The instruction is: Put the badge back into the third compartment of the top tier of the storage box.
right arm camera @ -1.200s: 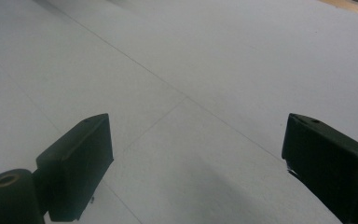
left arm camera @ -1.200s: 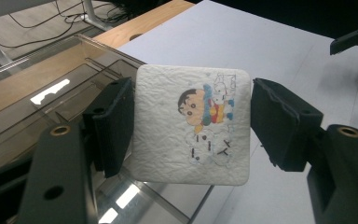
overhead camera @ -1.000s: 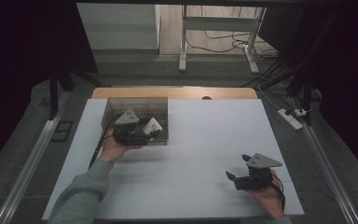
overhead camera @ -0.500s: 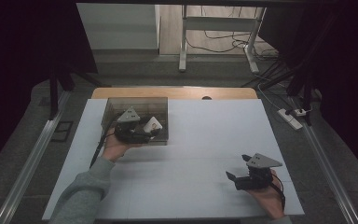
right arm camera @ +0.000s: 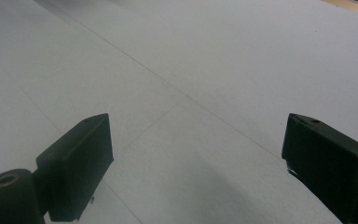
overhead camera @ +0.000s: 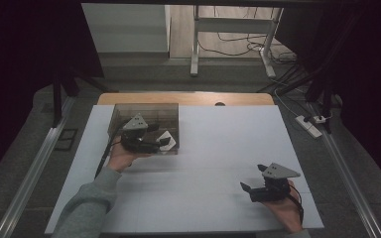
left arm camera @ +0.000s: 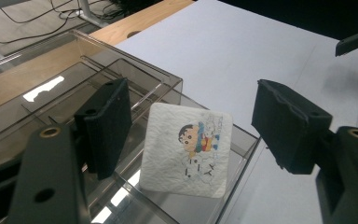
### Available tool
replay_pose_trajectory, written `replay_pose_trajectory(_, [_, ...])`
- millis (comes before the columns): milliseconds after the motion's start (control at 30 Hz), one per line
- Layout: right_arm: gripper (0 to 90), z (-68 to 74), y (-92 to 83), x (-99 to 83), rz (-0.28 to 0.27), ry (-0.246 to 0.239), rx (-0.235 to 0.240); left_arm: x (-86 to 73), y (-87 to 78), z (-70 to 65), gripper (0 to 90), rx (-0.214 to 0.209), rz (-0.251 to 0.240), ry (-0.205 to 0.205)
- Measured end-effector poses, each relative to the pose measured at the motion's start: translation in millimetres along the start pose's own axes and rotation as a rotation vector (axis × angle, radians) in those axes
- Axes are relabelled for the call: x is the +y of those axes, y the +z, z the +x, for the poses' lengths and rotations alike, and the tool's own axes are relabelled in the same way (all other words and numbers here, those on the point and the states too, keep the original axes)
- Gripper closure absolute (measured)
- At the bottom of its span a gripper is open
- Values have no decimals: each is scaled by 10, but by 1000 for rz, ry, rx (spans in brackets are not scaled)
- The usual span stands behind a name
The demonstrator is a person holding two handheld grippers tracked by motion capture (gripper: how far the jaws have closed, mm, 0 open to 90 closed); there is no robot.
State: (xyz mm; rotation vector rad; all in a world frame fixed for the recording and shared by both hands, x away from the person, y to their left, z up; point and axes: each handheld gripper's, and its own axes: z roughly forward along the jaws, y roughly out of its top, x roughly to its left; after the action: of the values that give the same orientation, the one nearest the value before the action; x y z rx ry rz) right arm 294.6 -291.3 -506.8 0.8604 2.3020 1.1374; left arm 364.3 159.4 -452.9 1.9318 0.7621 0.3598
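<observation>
Leaning inside the clear box (left arm camera: 168, 88), the cartoon card (left arm camera: 186, 151) is framed, untouched, by the left gripper (left arm camera: 191, 126), whose jaws have just been opening. The right gripper (overhead camera: 250, 191) is held spread wide, well apart from the box

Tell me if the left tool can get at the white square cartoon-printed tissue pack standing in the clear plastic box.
Probably yes: the left tool is open right before the white square cartoon-printed tissue pack, and the clear plastic box is open-topped.
</observation>
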Motion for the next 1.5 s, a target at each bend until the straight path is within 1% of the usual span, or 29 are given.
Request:
replay_pose_trajectory(167, [82, 1, -3, 1, -3, -1, 1, 5, -22, 0, 285, 13, -9, 3])
replay_pose_trajectory(233, [82, 1, -3, 0, -3, 0, 1, 7, -40, 5, 319, 23, -31, -3])
replay_pose_trajectory(300, [82, -2, -2, 0, -3, 1, 0, 10, -50, 12, 380, 43, -38, -7])
replay_pose_trajectory(367, [82, 1, 0, 1, -2, 0, 1, 9, -57, 24, 473, 60, -41, -12])
replay_pose_trajectory(467, [82, 4, 1, 1, 0, 0, 1, 11, -61, 43, 662, 98, -41, -8])
replay_pose_trajectory(533, [82, 1, 0, 0, -2, 0, -1, 14, -49, 54, 814, 102, -36, -3])
replay_pose_trajectory(600, [82, 0, 1, 0, -2, 1, -1, 21, -15, 57, 889, 97, -17, 2])
replay_pose_trajectory(633, [82, 0, 2, 0, -1, 1, -1, 21, -15, 57, 891, 97, -17, 2])
replay_pose_trajectory(667, [82, 0, 2, 1, 1, 1, -3, 36, 28, 45, 891, 76, 1, 13])
replay_pose_trajectory(700, [82, 0, 3, 0, 1, 1, -3, 52, 49, 32, 892, 65, 6, 18])
replay_pose_trajectory(767, [82, -1, 6, 0, 2, 0, -2, 74, 71, 15, 892, 59, 9, 22])
replay_pose_trajectory(800, [82, 1, 4, 1, 1, 1, -3, 124, 126, -23, 893, 35, 19, 31])
replay_pose_trajectory(833, [82, 2, 2, 1, 1, 2, -3, 147, 160, -51, 893, 29, 32, 40])
replay_pose_trajectory(867, [82, 2, 0, 0, -1, 2, -3, 166, 197, -79, 893, 29, 45, 51])
replay_pose_trajectory(900, [82, 2, 0, 0, -1, 2, -3, 166, 197, -79, 893, 29, 45, 51])
replay_pose_trajectory(933, [82, 0, -7, 1, -6, 3, -3, 188, 265, -123, 892, 25, 72, 67])
replay_pose_trajectory(1067, [82, 0, -9, 2, -10, 3, 0, 196, 368, -165, 893, 29, 119, 77])
replay_pose_trajectory(1133, [82, 3, -8, 2, -11, 2, 1, 192, 402, -177, 893, 21, 143, 82])
replay_pose_trajectory(1200, [82, 4, -11, 3, -12, 2, 1, 186, 420, -185, 893, 16, 166, 88])
replay_pose_trajectory(1233, [82, 4, -11, 3, -12, 2, 1, 186, 420, -185, 893, 16, 166, 88])
replay_pose_trajectory(1267, [82, 0, -14, 4, -11, 4, 1, 178, 420, -182, 893, 13, 185, 87])
replay_pose_trajectory(1300, [82, 0, -14, 5, -12, 5, 1, 173, 415, -174, 893, 13, 193, 84])
replay_pose_trajectory(1367, [82, 3, -7, 5, -12, 3, 3, 167, 406, -168, 893, 10, 200, 79])
replay_pose_trajectory(1400, [82, 5, -6, 6, -10, 0, 3, 163, 400, -167, 893, 11, 209, 84])
replay_pose_trajectory(1500, [82, 10, -10, 10, -12, 0, 1, 158, 371, -167, 893, 12, 198, 82])
